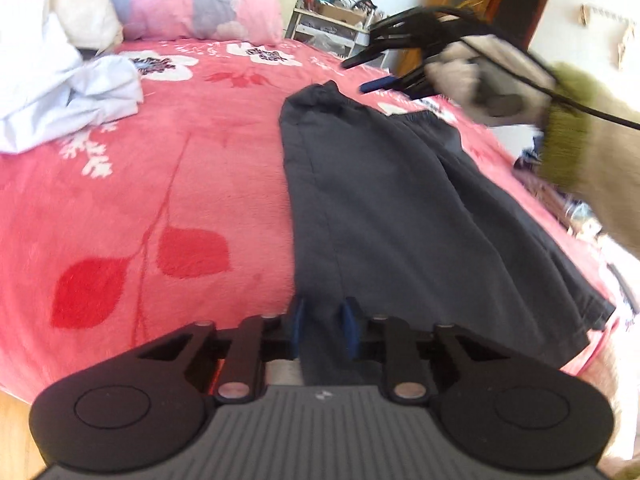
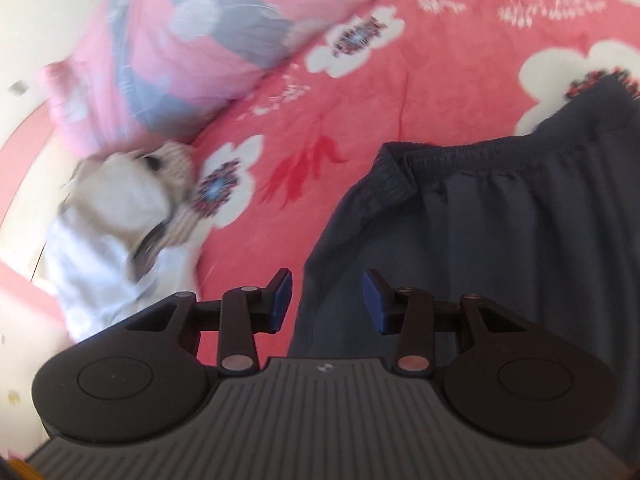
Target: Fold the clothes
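Observation:
Dark navy shorts (image 1: 400, 208) lie flat on the pink floral bedspread (image 1: 160, 184), waistband at the far end. My left gripper (image 1: 324, 320) sits at the near hem with cloth lying between its blue pads, the jaws only part closed. My right gripper (image 2: 327, 300) is open and empty, hovering over the shorts (image 2: 500, 248) near the waistband's left corner. In the left wrist view the right gripper (image 1: 372, 64) shows blurred above the far waistband, held by a gloved hand.
A crumpled white garment (image 1: 60, 92) lies at the far left of the bed, also in the right wrist view (image 2: 116, 240). A pink and grey pillow (image 1: 192, 0) rests at the head. Shelves (image 1: 332, 28) and a wooden door stand beyond the bed.

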Motion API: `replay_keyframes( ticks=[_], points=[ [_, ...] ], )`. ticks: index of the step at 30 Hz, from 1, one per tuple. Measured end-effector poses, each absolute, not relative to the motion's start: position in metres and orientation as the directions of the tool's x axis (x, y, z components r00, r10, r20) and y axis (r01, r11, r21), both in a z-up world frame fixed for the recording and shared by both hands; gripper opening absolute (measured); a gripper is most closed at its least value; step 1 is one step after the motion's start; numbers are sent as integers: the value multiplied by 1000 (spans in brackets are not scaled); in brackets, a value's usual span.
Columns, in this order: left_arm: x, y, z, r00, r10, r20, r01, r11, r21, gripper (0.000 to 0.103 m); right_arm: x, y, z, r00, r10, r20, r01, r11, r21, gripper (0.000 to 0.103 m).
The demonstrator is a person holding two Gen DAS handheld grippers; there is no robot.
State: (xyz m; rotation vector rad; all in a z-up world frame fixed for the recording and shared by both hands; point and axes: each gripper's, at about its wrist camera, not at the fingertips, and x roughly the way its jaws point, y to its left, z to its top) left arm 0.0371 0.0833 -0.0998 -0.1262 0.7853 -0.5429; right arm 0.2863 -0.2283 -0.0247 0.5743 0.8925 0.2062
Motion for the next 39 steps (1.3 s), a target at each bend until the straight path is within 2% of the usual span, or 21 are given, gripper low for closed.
replay_keyframes(
  ticks=[5,7,9,11,18,20,25,26,29,31,33,35,39],
  points=[
    [35,93,-107,591,-538,-600,415,842,-346,13,355,-211,-62,587,318,-745,161,856,492,39],
    [32,93,-109,604,-538,-588,419,842,-339,8,369,-209,-71,597,278,-753,187,864,467,36],
    [31,93,-110,610,-545,-575,426,838,-342,2,377,-206,-73,620,255,-742,166,882,441,5],
    [29,95,-110,613,-554,-563,428,832,-353,2,380,-195,-65,640,245,-728,109,909,403,1],
    [31,130,-102,642,-580,-502,358,805,-472,1,390,-159,-35,707,225,-670,-77,967,244,0],
    [32,138,-104,649,-574,-499,331,804,-495,1,398,-150,-34,689,223,-690,-70,967,243,0],
    [33,139,-117,615,-595,-517,326,789,-521,2,397,-161,-32,610,205,-765,43,956,290,3],
    [32,138,-119,610,-600,-518,328,786,-524,2,394,-166,-32,604,179,-776,70,959,275,7],
    [34,142,-123,604,-615,-507,332,772,-542,3,388,-182,-33,582,107,-806,157,958,241,33],
    [36,144,-126,600,-623,-502,328,764,-556,5,391,-188,-38,561,82,-823,202,951,233,36],
    [30,143,-124,602,-623,-499,335,765,-551,8,397,-189,-45,533,84,-842,227,944,238,49],
    [24,142,-122,606,-621,-497,346,769,-538,10,402,-185,-53,513,74,-855,251,940,232,50],
    [21,138,-122,610,-631,-479,381,764,-521,26,405,-183,-55,511,72,-857,269,933,239,50]
  ],
)
